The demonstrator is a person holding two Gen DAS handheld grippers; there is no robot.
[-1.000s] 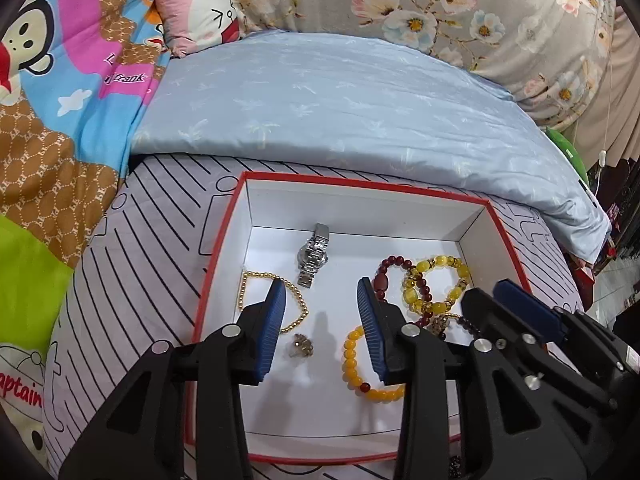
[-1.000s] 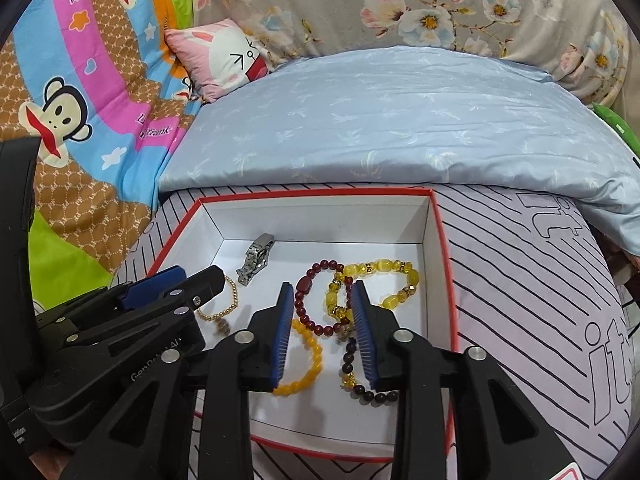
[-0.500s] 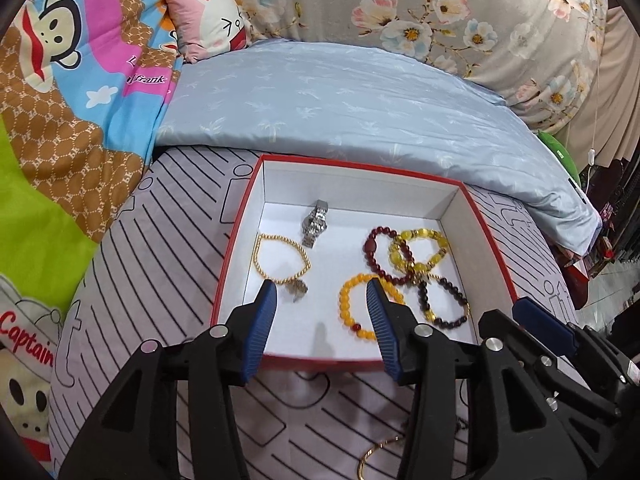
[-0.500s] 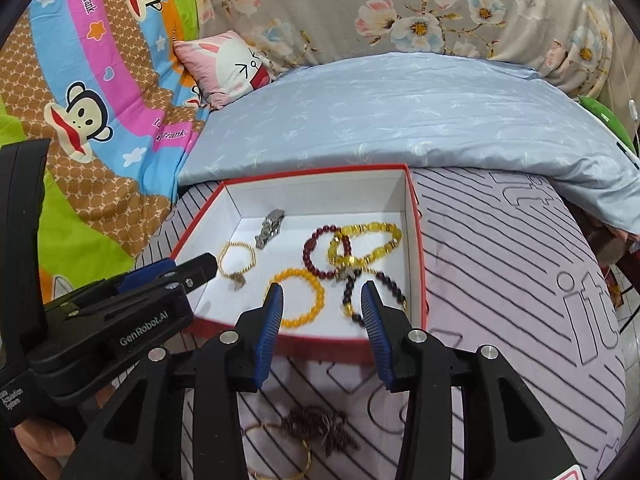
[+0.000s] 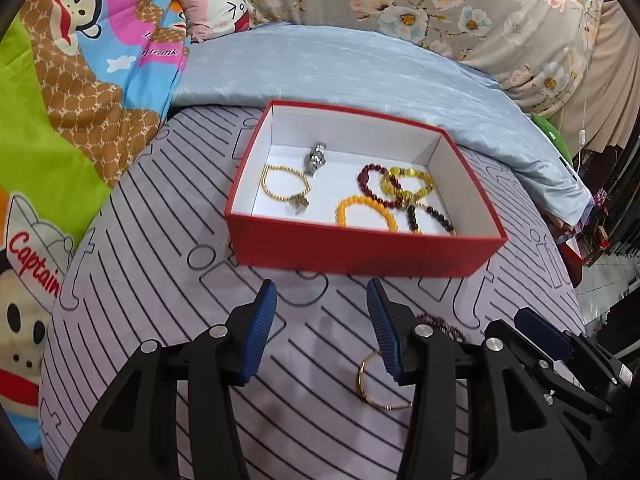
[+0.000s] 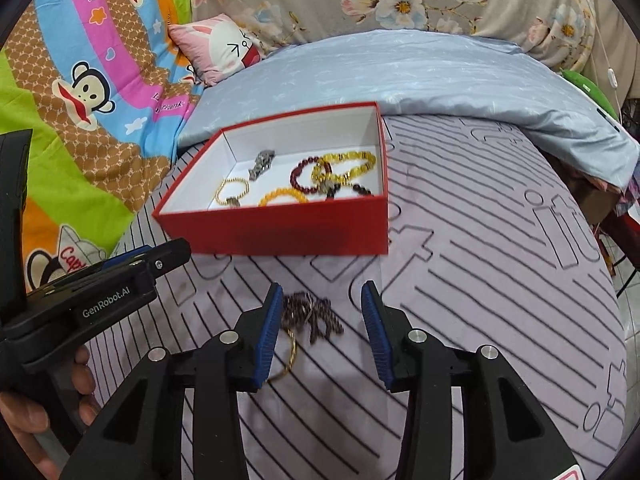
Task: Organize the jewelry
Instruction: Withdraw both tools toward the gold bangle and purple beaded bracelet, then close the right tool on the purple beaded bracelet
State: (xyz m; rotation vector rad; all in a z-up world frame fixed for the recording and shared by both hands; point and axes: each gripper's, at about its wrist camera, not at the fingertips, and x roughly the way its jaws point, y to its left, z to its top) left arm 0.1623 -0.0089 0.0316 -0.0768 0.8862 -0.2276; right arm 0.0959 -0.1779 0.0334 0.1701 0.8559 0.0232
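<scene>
A red box [image 5: 360, 254] [image 6: 280, 236] with a white inside sits on the striped cushion. It holds a silver watch [image 5: 315, 159], a gold bead bracelet [image 5: 285, 188], an orange bead bracelet [image 5: 366, 216] and dark red and yellow bracelets [image 5: 400, 190]. In front of the box lie a dark purple bead strand [image 6: 312, 316] and a thin gold bangle [image 5: 366, 380] [image 6: 290, 356]. My left gripper [image 5: 322, 328] is open and empty, just left of the bangle. My right gripper [image 6: 320, 332] is open, with the purple strand between its fingers.
The striped lilac cushion [image 6: 480, 280] falls away at its right edge. A pale blue pillow [image 5: 340, 68] lies behind the box. A cartoon monkey blanket [image 5: 80, 80] and a pink pillow [image 6: 224, 44] are at the left.
Both grippers have pulled back out of the box towards the cushion's near side and opened wider. The purple strand and gold bangle have come into view.
</scene>
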